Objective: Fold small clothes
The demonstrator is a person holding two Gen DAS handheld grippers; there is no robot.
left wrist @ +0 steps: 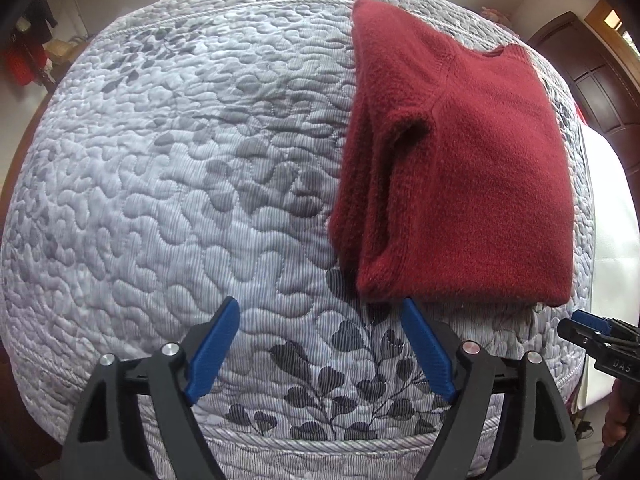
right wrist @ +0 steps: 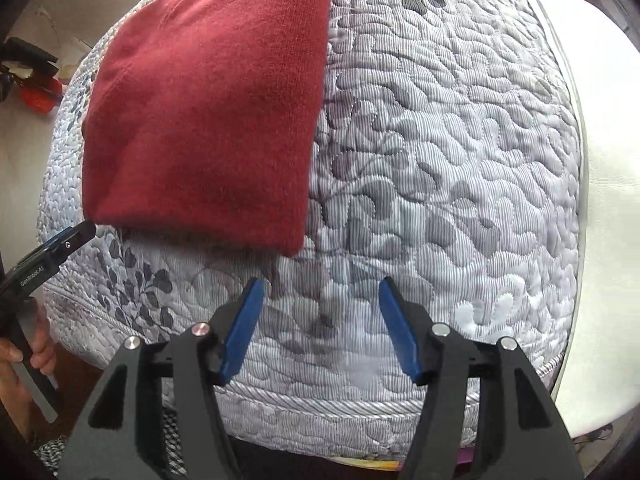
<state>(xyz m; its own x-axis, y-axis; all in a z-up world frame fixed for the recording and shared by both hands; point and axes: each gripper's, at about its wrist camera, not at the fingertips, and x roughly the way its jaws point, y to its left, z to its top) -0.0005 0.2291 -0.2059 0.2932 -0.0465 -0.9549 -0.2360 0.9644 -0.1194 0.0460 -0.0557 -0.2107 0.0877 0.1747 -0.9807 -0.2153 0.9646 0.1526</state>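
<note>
The fuzzy dark-red knitted sweater (left wrist: 460, 168) lies near the front edge of the grey leaf-print quilted bedspread (left wrist: 180, 200), sleeves already folded in, while the left gripper (left wrist: 320, 344) and right gripper (right wrist: 320, 328) hover spread and empty, so probably a final crosswise fold remains.

The black body of the left gripper (right wrist: 86, 232), seen at the left edge of the right wrist view, carries white lettering reading "GenRobot.AI", while the right gripper (left wrist: 580, 326), at the right edge of the left wrist view, shows embossed letters resembling "DAS".
</note>
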